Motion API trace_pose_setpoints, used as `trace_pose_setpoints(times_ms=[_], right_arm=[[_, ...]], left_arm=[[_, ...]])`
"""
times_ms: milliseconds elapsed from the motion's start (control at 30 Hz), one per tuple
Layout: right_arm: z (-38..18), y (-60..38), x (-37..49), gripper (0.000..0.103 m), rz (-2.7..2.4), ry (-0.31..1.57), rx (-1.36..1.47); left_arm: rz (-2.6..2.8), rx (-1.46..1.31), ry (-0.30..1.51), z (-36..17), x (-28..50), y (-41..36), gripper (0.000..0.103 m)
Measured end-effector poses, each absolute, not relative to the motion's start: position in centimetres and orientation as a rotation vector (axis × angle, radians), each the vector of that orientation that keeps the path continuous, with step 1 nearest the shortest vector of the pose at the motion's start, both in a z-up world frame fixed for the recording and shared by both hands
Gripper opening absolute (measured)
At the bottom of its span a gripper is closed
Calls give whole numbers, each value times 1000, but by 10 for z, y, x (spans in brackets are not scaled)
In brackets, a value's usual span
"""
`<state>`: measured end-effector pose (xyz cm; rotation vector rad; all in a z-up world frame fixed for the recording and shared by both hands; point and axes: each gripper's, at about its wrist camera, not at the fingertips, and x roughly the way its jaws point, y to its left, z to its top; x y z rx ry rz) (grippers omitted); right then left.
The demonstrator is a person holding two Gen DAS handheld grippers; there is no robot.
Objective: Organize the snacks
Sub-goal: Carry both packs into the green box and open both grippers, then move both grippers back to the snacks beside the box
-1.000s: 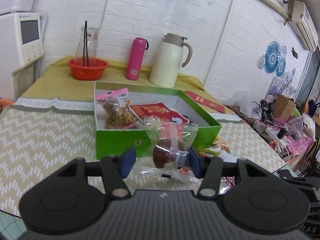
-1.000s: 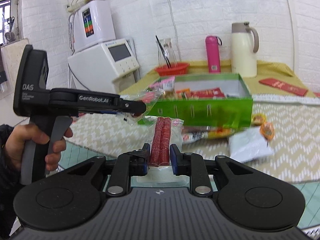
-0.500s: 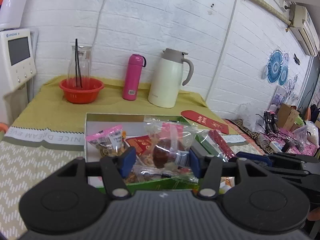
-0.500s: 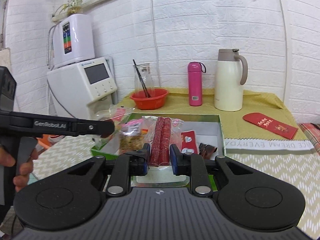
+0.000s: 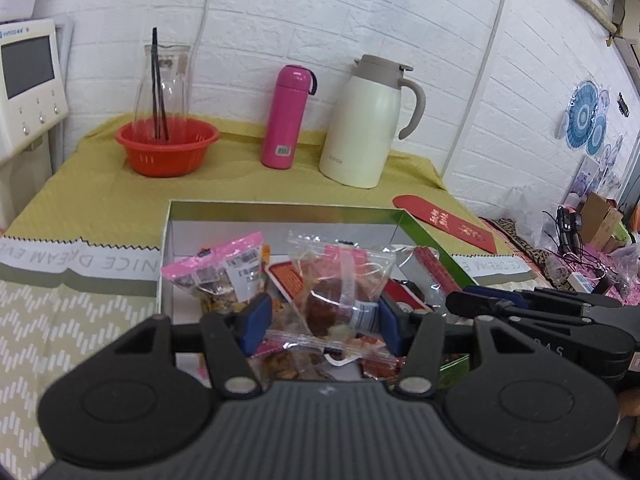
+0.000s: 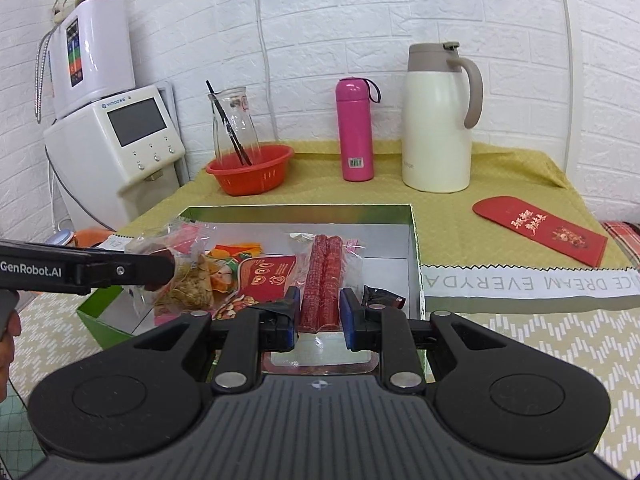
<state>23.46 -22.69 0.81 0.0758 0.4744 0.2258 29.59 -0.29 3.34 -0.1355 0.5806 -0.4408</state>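
Tongs (image 5: 320,322) w/ clear snack bag (image 5: 340,280), over green box (image 5: 280,213) rim

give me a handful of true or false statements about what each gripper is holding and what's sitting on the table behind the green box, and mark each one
1. The right gripper holds a clear pack of two red sausage sticks. True.
2. The left gripper is empty. False: it is shut on a clear snack bag with something dark red-brown inside.
3. Both held packs are over the open green box. True.
4. The pink bottle lies on its side. False: it stands upright, between the red bowl and the cream jug.
5. The red envelope is inside the box. False: it lies on the yellow cloth outside it.
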Motion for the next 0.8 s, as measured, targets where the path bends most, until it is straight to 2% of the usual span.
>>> trace_pose_setpoints(times_ms=[133,167,200,233,267,300,333,800], right_arm=[[3,-224,241,39,237,481,52],[2,-223,241,38,243,471,36],[2,-222,240,42,251,460,18],[2,-221,239,47,254,449,-2],[2,-220,238,61,256,443,-24],[2,-218,236,88,255,438,-41],[2,-217,234,102,251,428,-54],[15,-218,213,103,238,390,-57]], left_arm=[[-434,-132,573,31,299,-5,55],[-430,-125,558,31,299,-5,67],[-420,-113,535,31,296,-6,80],[-400,-97,497,32,293,-7,81],[-374,-76,470,34,290,-8,94],[-335,-57,455,35,287,-10,101],[-314,-48,447,36,286,-11,101],[-308,-60,455,47,265,-8,101]])
